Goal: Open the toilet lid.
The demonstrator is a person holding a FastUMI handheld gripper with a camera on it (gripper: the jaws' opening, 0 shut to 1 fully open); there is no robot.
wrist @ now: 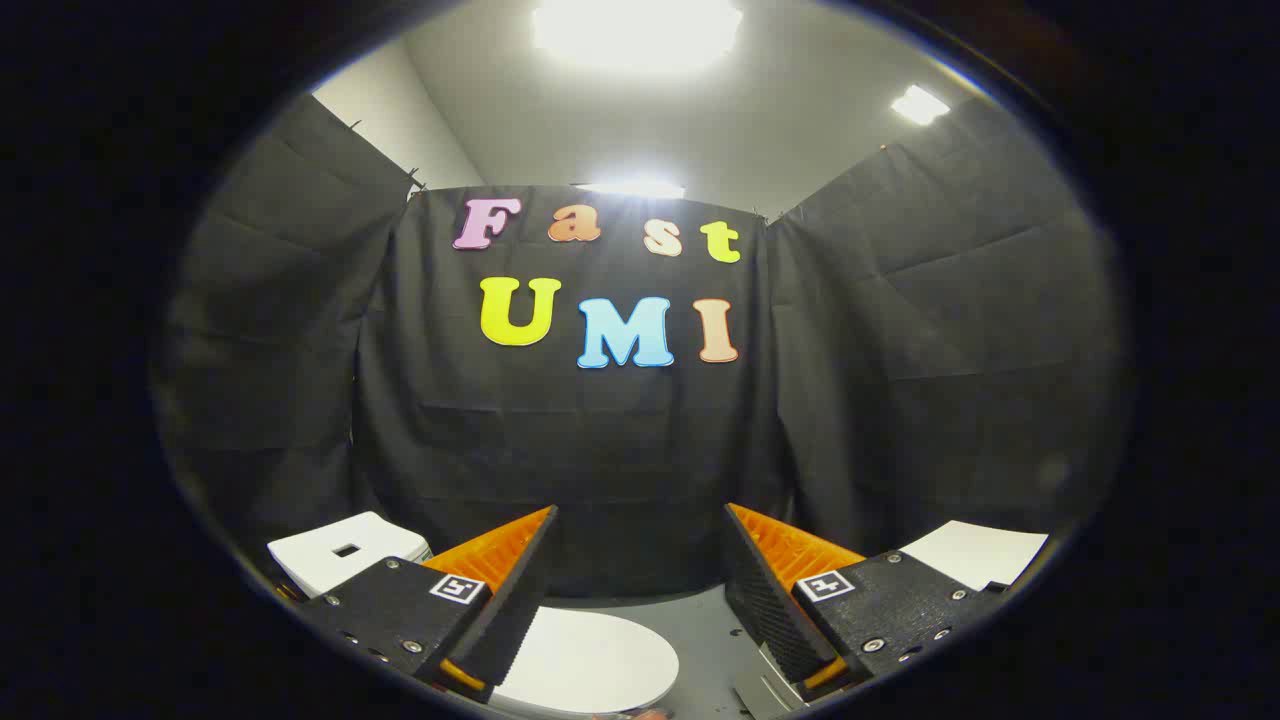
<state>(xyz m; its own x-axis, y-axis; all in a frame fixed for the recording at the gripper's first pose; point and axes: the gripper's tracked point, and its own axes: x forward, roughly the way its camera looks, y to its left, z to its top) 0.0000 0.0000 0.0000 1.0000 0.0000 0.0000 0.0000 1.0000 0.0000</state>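
Closed flat white oval plastic toilet lid (590, 662): lies low beneath and just ahead of the tool (640, 525), nearer its left finger; tool wide, holding nothing.

toilet lid (590, 660): plain white, closed
tank (345, 550): white w/ small dark square
floor (705, 625): grey
paper sheet (975, 552): white
booth wall (620, 450): black cloth
ceiling (760, 130): white
tool (640, 560): b/w square markers, open
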